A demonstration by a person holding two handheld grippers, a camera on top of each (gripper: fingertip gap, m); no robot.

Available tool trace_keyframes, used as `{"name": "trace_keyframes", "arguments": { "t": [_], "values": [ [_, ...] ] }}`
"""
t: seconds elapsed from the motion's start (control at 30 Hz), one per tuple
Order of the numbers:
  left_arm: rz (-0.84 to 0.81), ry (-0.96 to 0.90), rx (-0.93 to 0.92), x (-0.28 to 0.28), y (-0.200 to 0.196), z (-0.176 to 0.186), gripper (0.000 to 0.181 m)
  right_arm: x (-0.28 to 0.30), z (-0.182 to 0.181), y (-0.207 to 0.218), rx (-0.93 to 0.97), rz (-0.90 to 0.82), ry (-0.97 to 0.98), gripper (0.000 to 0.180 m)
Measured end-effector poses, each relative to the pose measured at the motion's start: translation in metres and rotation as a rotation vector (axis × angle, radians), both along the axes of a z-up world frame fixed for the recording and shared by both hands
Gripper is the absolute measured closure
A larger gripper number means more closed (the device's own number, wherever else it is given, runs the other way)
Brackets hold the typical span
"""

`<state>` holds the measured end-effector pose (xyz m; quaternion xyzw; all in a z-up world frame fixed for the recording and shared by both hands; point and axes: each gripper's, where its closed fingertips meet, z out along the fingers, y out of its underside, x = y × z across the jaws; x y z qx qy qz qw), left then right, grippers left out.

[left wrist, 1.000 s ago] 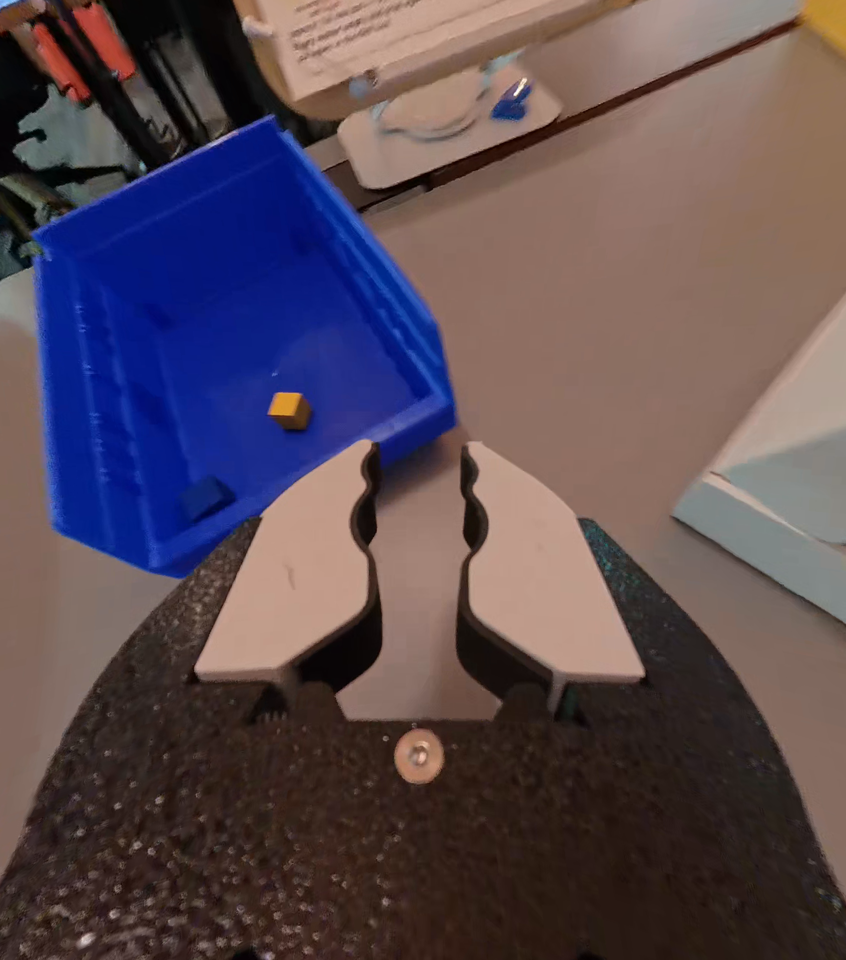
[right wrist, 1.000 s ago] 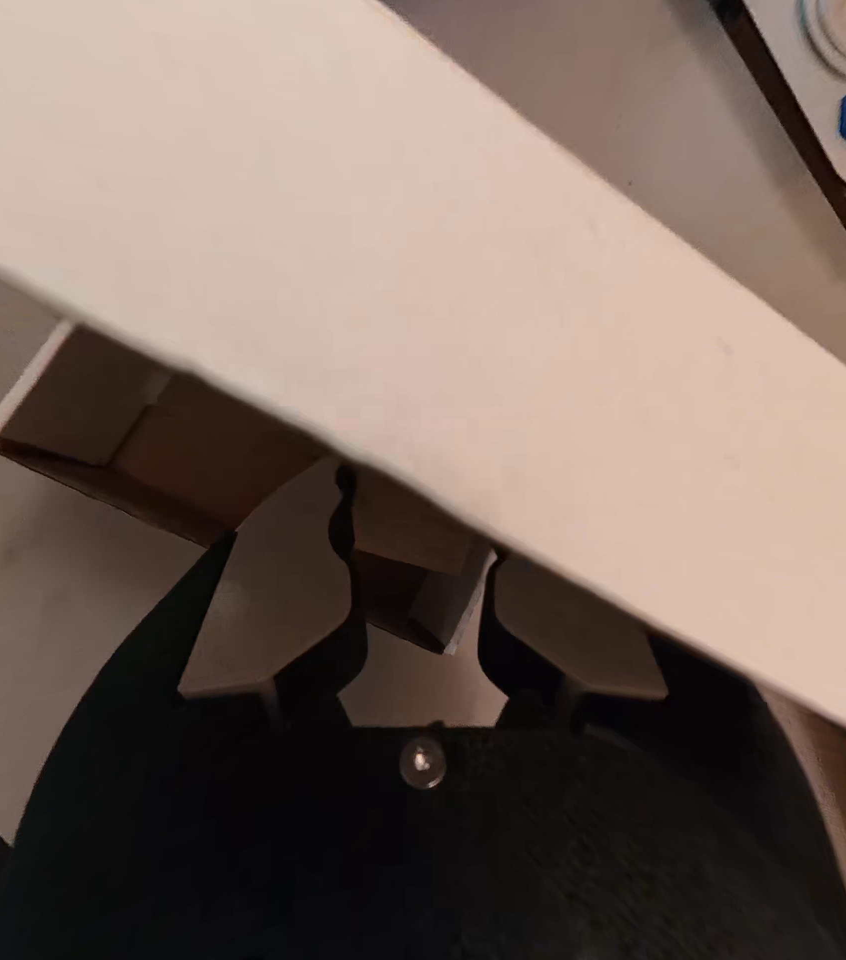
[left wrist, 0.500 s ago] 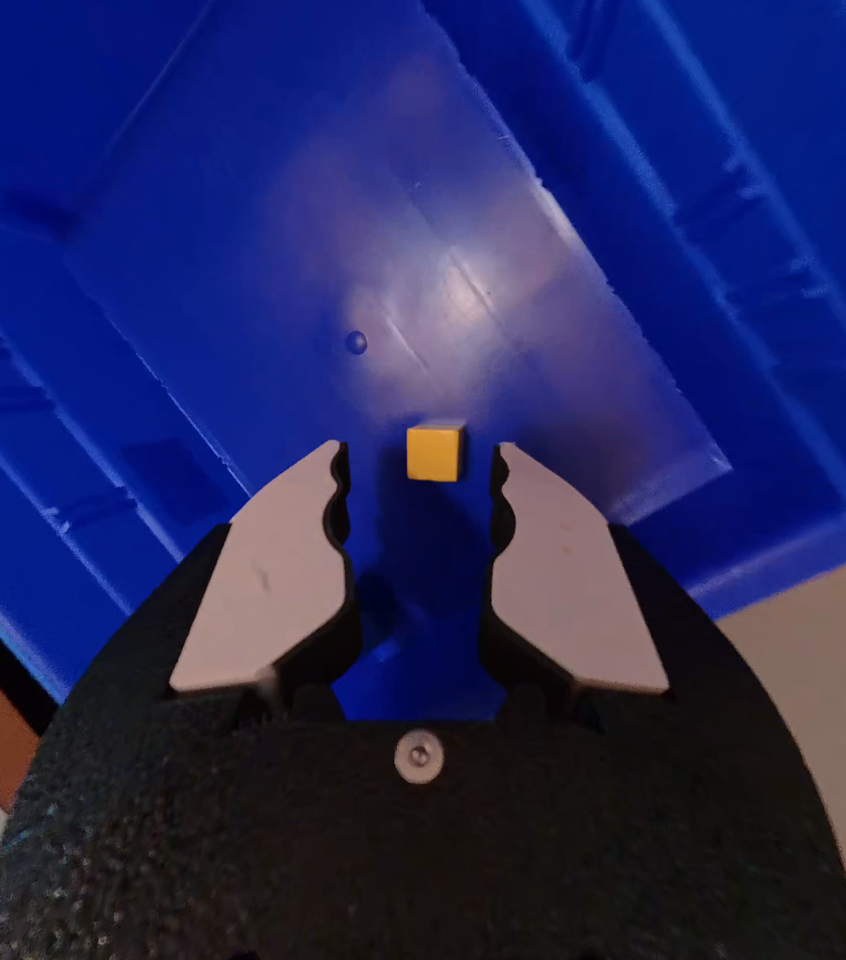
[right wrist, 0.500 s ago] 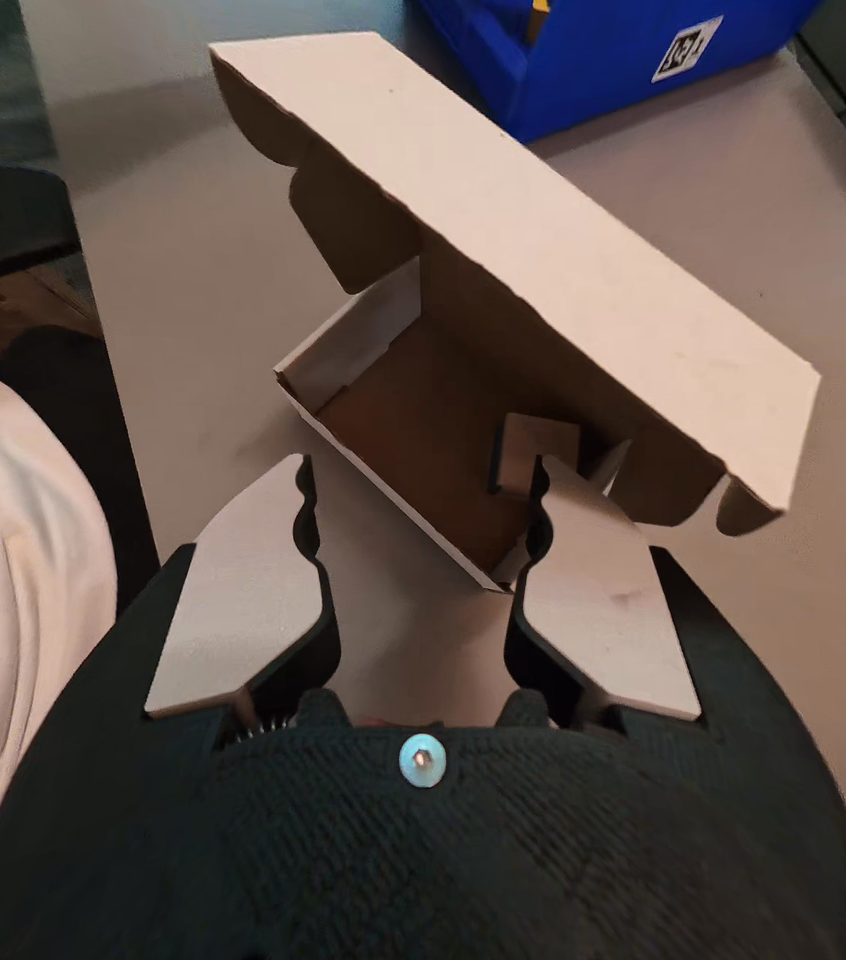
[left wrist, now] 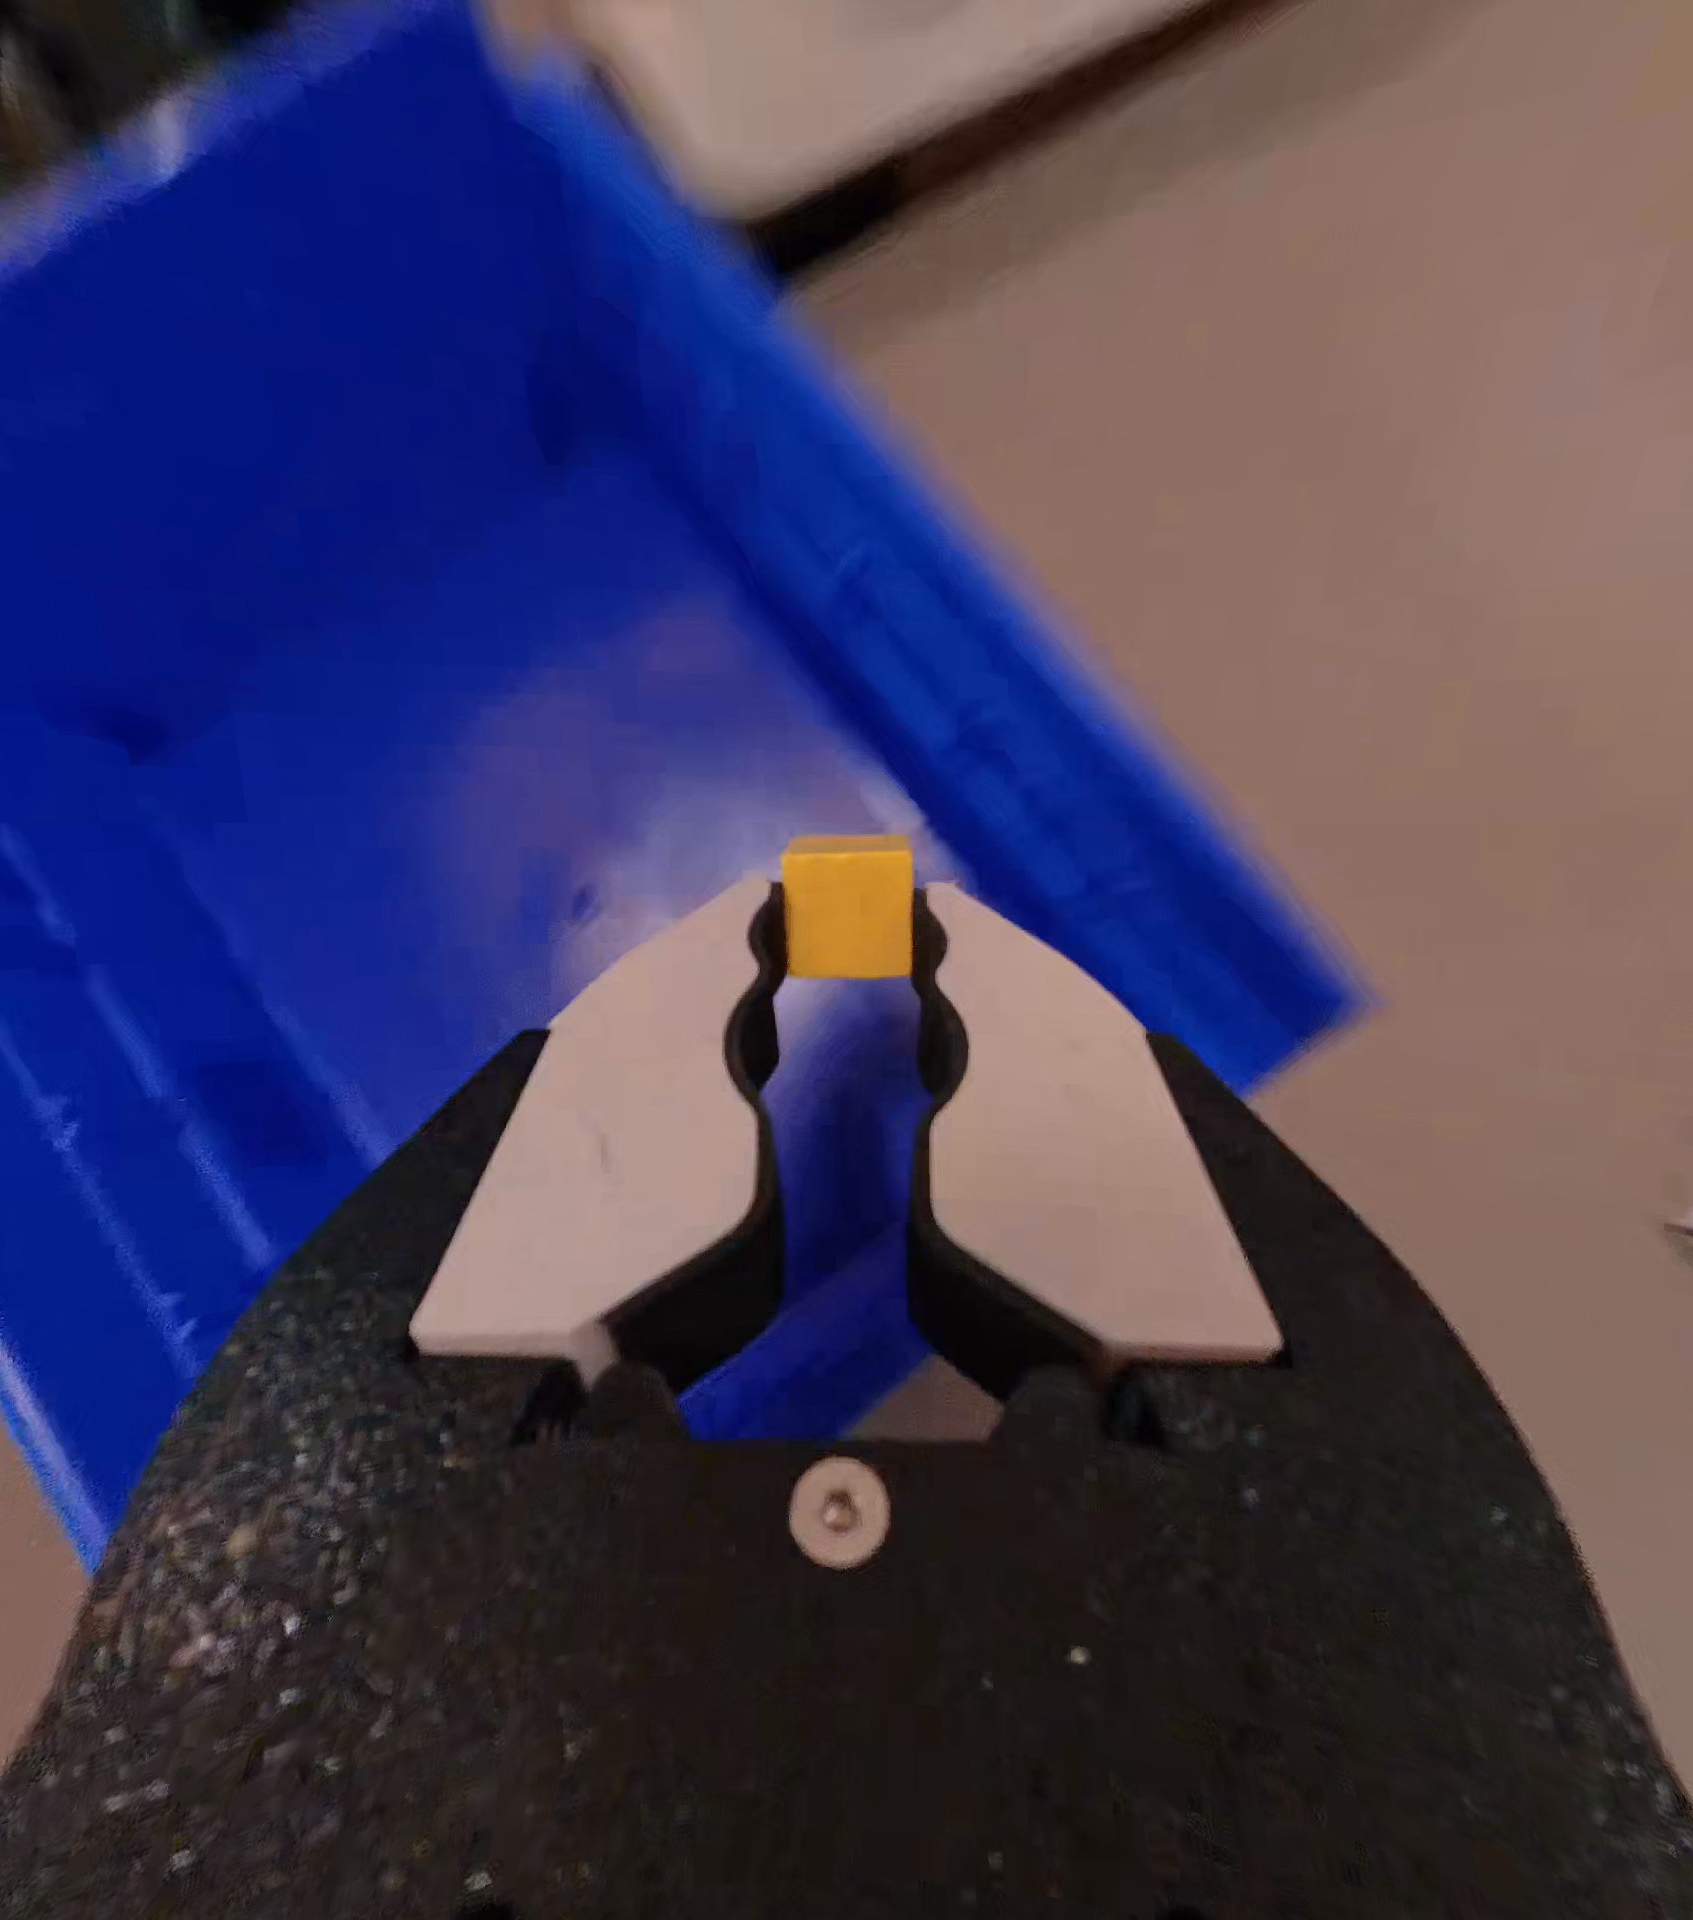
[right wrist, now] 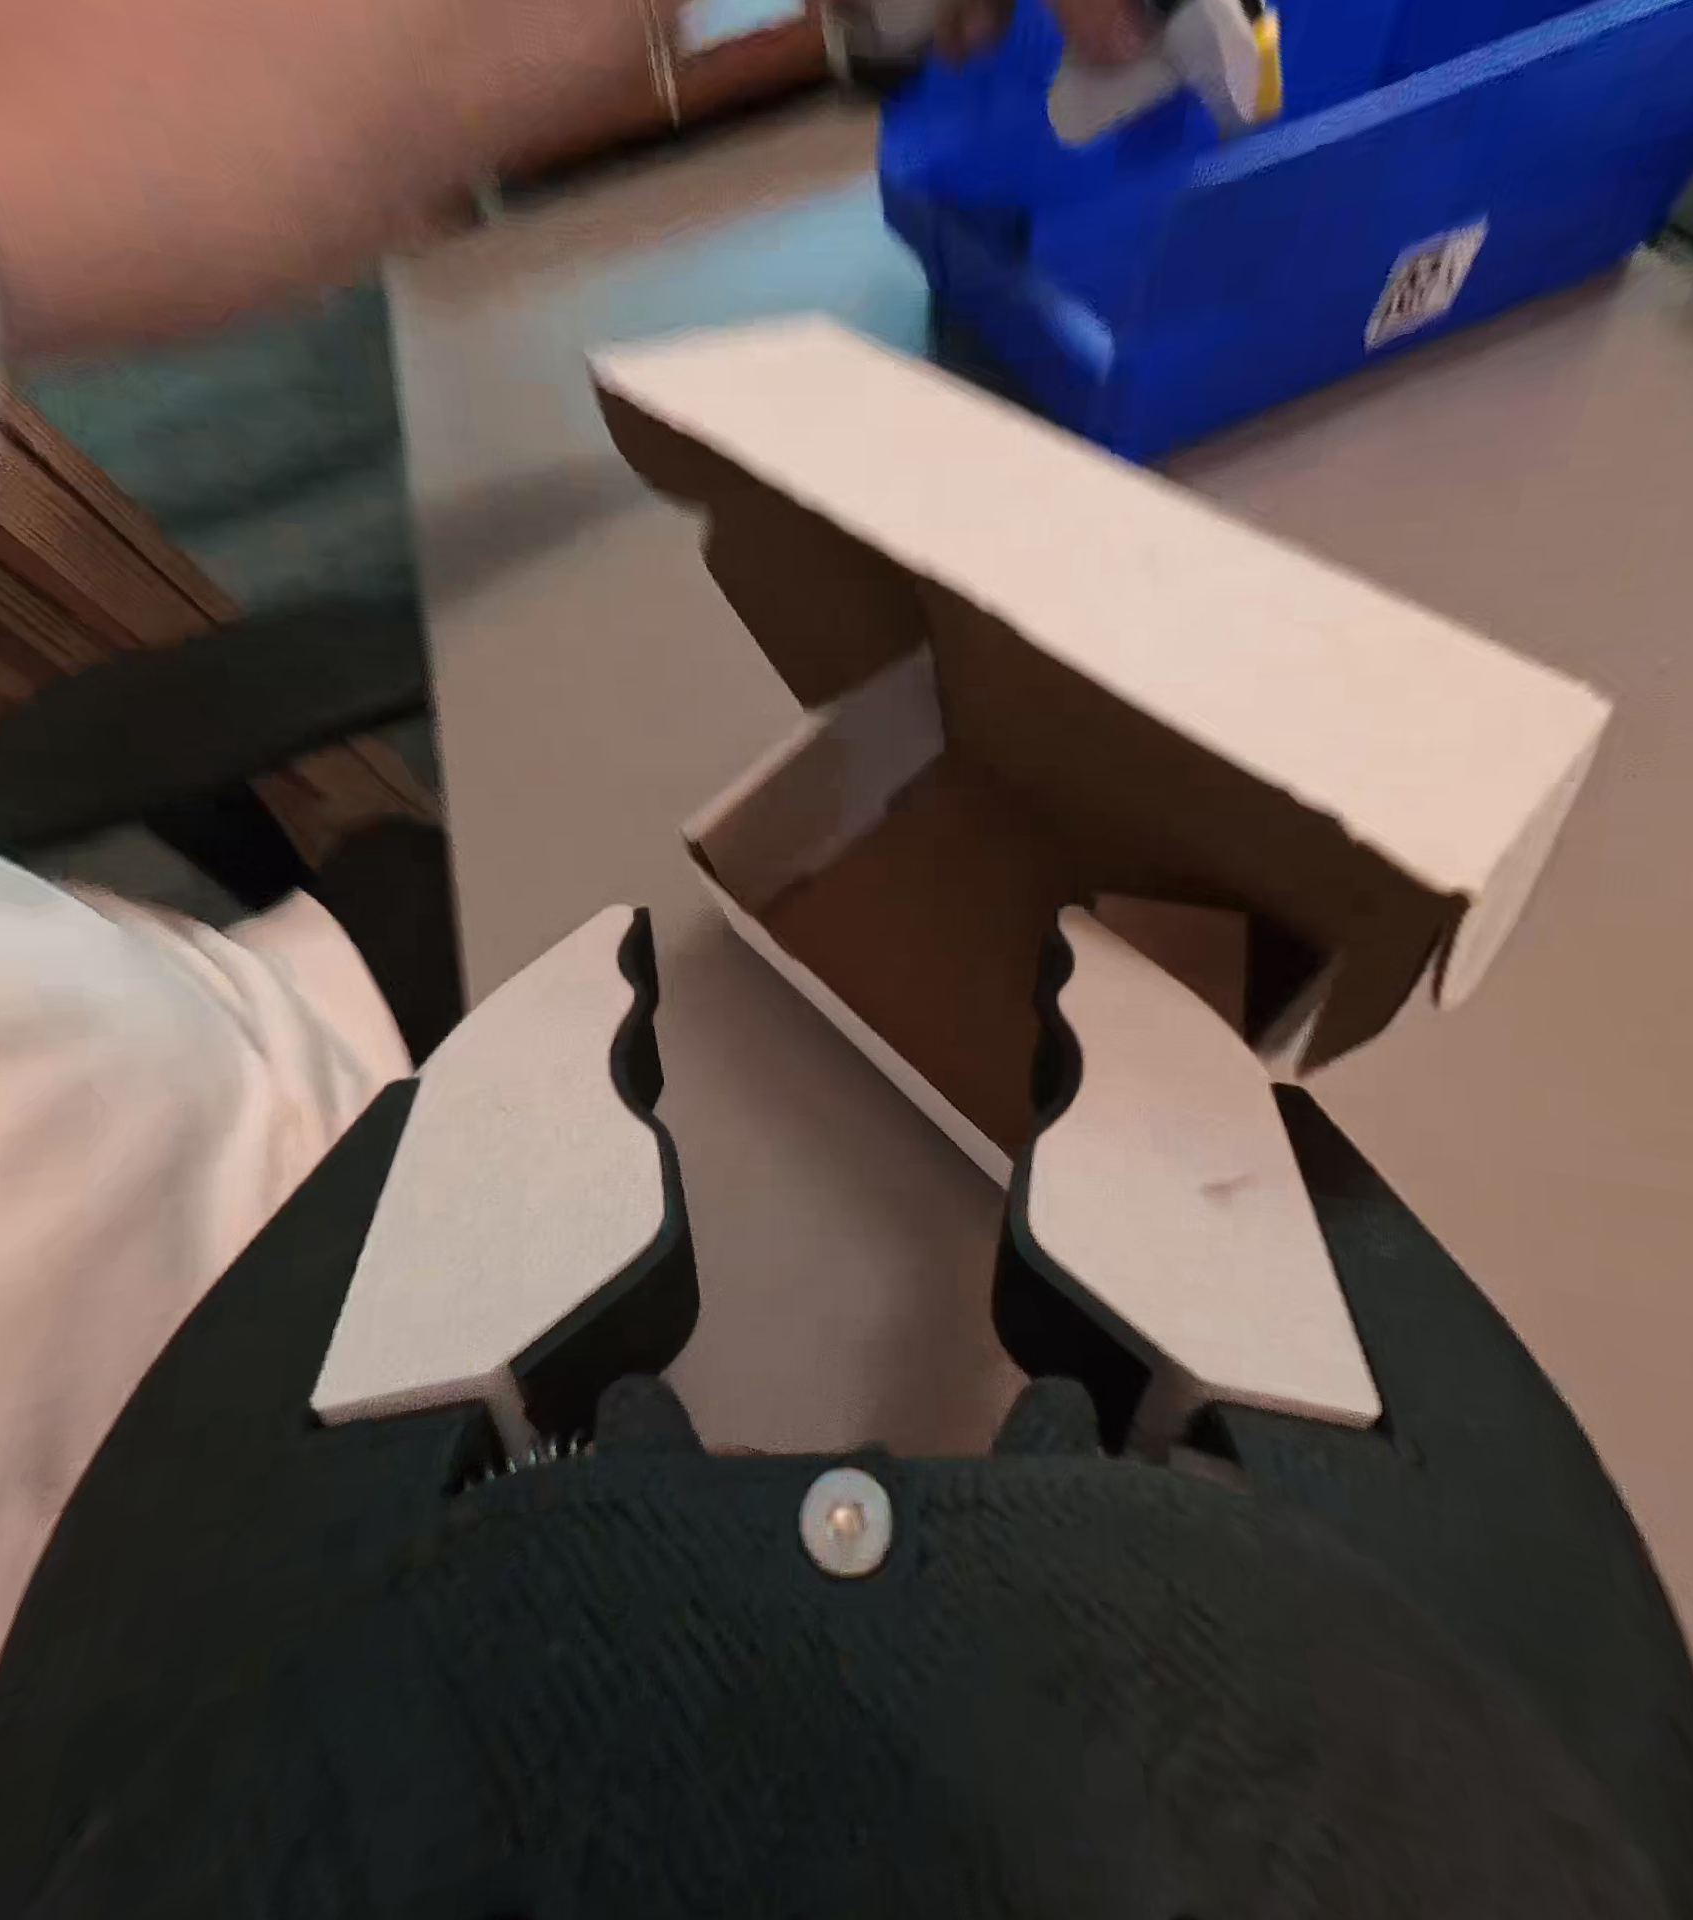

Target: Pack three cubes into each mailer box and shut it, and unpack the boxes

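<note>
In the left wrist view, the left hand-held gripper [left wrist: 847, 925] had its two grey fingers [left wrist: 613, 1132] drawn in tight on a yellow cube [left wrist: 847, 912], pinching it at the very tips so that the cube's top edge stood just clear of them. Behind and below the cube lay the blue bin [left wrist: 322, 582], tilted in the frame and blurred, its inner floor and ribbed walls showing. The cube looked lifted off the bin's floor, though the blur made the gap hard to judge. Past the bin's right wall spread the grey-brown counter [left wrist: 1393, 540], and at the far right edge a pale corner of cardboard showed, too smeared to identify.

In the right wrist view, the right hand-held gripper [right wrist: 847, 1013] stood wide apart and held nothing. Its right finger [right wrist: 1174, 1174] overlapped the near wall of the mailer box [right wrist: 935, 935], while the left finger lay over bare counter [right wrist: 561, 748]; whether either touched anything could not be told. The box sat on the counter with its brown inside exposed and its lid [right wrist: 1112, 592] raised at a slant over the far side. No cubes were visible in the part of the box that showed. To the left were a person's light sleeve [right wrist: 94, 1091] and a blurred forearm [right wrist: 198, 156]. Farthest off, at the upper right, the blue bin [right wrist: 1237, 281] stood on the counter, carrying a white label on its side, with the other gripper blurred above it.
</note>
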<state>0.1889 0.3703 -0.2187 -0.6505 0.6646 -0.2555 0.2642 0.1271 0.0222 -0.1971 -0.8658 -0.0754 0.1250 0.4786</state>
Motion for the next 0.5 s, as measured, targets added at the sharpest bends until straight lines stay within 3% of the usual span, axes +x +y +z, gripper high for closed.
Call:
{"name": "trace_keyframes", "arguments": {
  "t": [0.03,0.17,0.27,0.37,0.5],
  "values": [
    [-0.067,-0.128,-0.033,0.0,-0.022,0.025,0.159,-0.003,0.013,0.003,0.065,0.004,0.068,0.11],
    [-0.43,-0.635,-0.067,-0.035,-0.135,0.116,0.159,-0.015,0.064,0.007,0.275,0.033,0.41,0.107],
    [-0.653,-0.894,-0.012,-0.083,-0.219,0.153,0.159,-0.03,0.095,0.003,0.369,0.111,0.633,0.107],
    [-0.796,-0.982,0.036,-0.116,-0.288,0.159,0.159,-0.046,0.112,0.003,0.401,0.167,0.776,0.109],
    [-0.902,-1.012,0.162,-0.131,-0.337,0.147,0.159,-0.075,0.11,0.006,0.339,0.262,0.822,0.111]
  ]
}}
